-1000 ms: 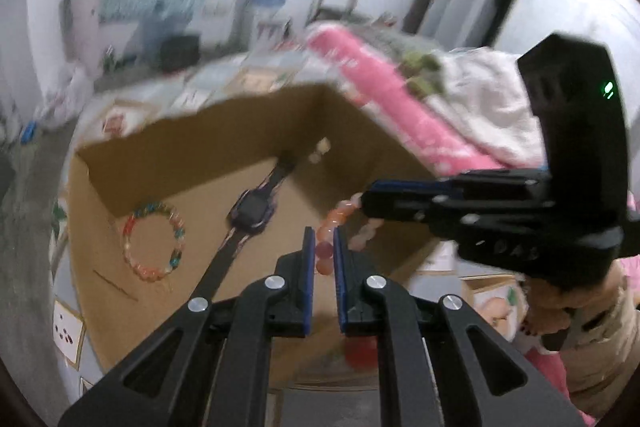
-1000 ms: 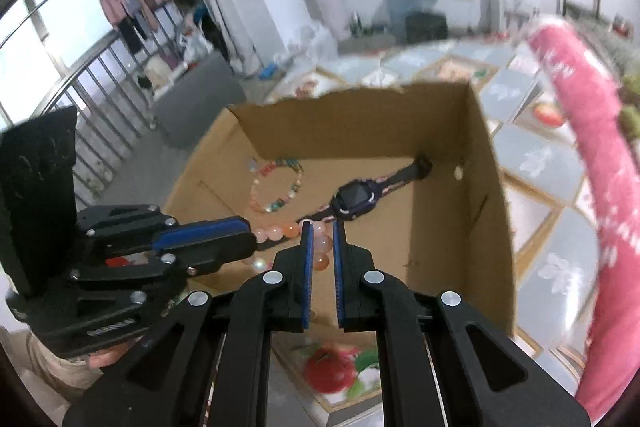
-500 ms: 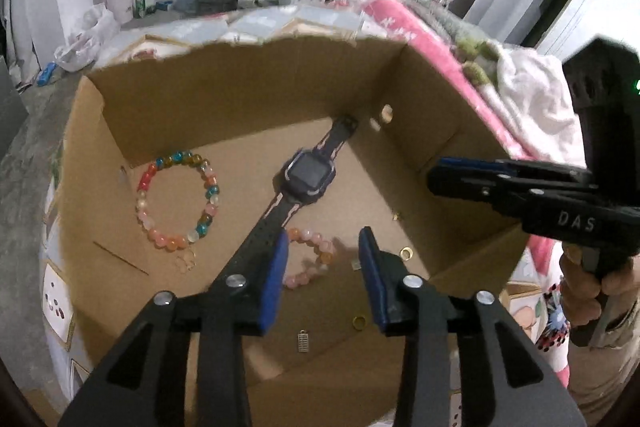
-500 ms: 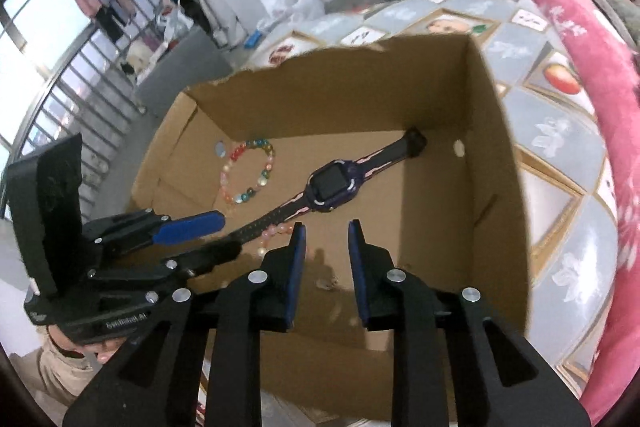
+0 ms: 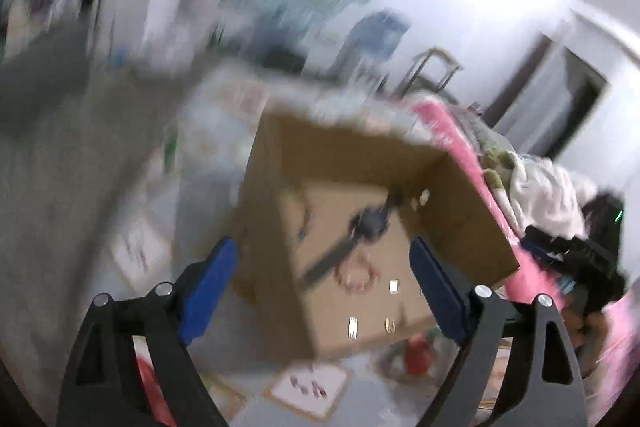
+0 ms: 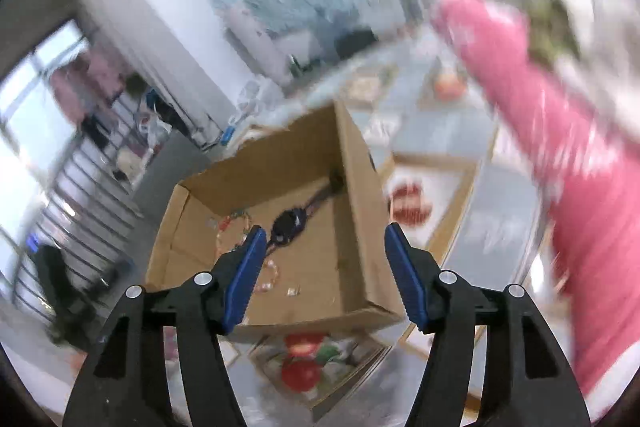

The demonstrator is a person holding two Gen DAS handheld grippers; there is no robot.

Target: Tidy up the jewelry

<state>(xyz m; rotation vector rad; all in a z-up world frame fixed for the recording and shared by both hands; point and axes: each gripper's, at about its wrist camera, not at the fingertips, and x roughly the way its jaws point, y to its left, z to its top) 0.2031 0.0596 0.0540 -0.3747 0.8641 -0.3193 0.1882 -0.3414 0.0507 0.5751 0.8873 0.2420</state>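
1. Brown open-topped cardboard box sits mid-frame in the right wrist view, on a floor mat of picture tiles; same box seen centre-right in the left wrist view, badly smeared.
2. Already inside, on the box floor: a dark wristwatch with a long strap lying on the diagonal; a multicoloured bead bracelet to its left; a pale pink-and-orange bead bracelet lower down, just below the strap. Judged as placed, three pieces done.
3. A few small shiny bits lie loose near the box's front edge; too blurred to name. Earrings or clasps, perhaps.
4. Left gripper, black with blue pads: jaws have just been opening and stand wide apart, nothing between them.
5. Right gripper, same make: jaws likewise just been opening, apart, nothing between the pads, only the box seen beyond them.
6. Right gripper also shows as a dark blur at the right edge of the left wrist view, beside a rolled pink blanket.
7. Reading: a drop-off appears complete, both claws free.
8. Left to do: cannot tell. No further jewelry shows outside the box in either view; blur hides much of the floor. Tidying the loose bits may remain.
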